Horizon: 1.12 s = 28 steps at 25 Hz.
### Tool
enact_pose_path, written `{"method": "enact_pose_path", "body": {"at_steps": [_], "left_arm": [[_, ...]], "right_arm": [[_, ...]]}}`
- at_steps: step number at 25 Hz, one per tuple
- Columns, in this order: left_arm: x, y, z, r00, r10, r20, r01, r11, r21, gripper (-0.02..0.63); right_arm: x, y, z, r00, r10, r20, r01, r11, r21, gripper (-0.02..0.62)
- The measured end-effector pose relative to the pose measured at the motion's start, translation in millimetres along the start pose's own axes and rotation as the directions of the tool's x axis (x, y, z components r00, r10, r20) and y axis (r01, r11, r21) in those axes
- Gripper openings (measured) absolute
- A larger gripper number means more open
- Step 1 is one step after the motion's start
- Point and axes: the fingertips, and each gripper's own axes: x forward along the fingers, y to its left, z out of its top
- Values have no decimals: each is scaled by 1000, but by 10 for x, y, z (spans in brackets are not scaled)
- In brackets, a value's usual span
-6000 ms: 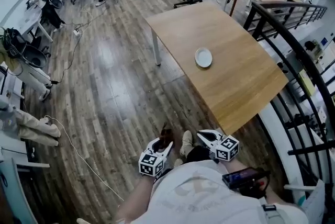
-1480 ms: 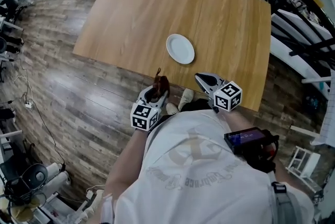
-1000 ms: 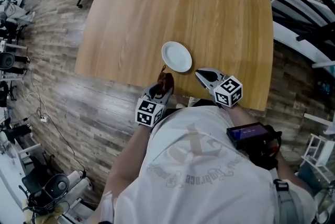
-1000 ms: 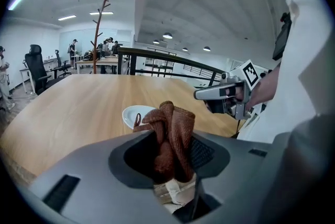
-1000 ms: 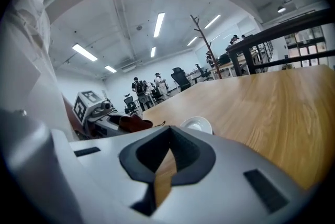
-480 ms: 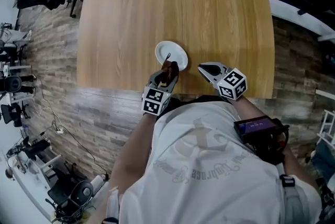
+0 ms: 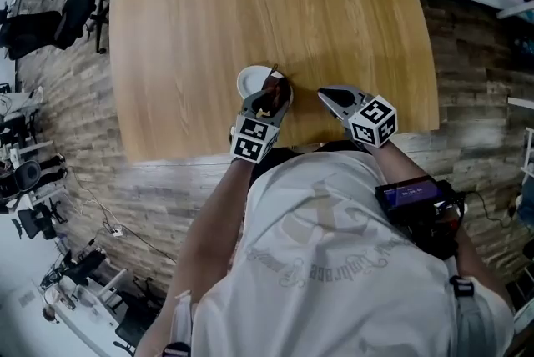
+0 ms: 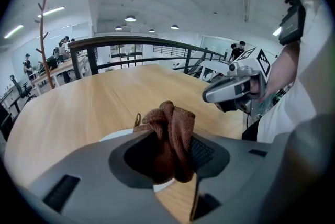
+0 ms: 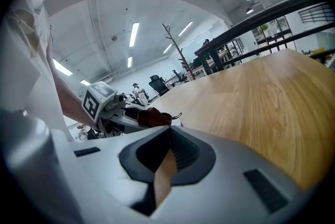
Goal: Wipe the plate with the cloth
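A small white plate lies on the wooden table close to its near edge. My left gripper is shut on a bunched brown cloth and hangs over the plate's right side. In the left gripper view the cloth bulges from the jaws, with the plate's rim showing behind and below it. My right gripper is shut and holds nothing, a little to the right of the plate, above bare table. The right gripper view shows the cloth in the other gripper at left.
The table's near edge runs just below both grippers, right against the person's body. Office chairs stand on the plank floor at the far left. A railing runs beyond the table's far side.
The person has walked up to the table. My left gripper has carried the cloth forward, from short of the table edge to over the plate. The right gripper has come over the table too.
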Motion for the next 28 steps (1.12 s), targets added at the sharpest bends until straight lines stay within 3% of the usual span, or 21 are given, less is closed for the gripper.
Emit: {"method": "enact_pose_path", "body": {"at_steps": [6,11,21,28], "left_arm": [[290,-82,142,998,-48,-39,50,996,67,169],[272,-200,-13,992,-64,-107,78,987,137,169],[-128,-11,-402,987,55,-154,-34,990,135,169],[-86,113,-339,983,100,-156,-69,979,192,169]], "right_arm": [[-81,-133,-70,999,-37,20,36,999,29,12],[-89,-155,-66,998,-42,36,41,998,43,12],[2,-62,-10,999,-7,35,6,1000,28,12],[-35,-78,-26,999,-25,35,23,999,42,12]]}}
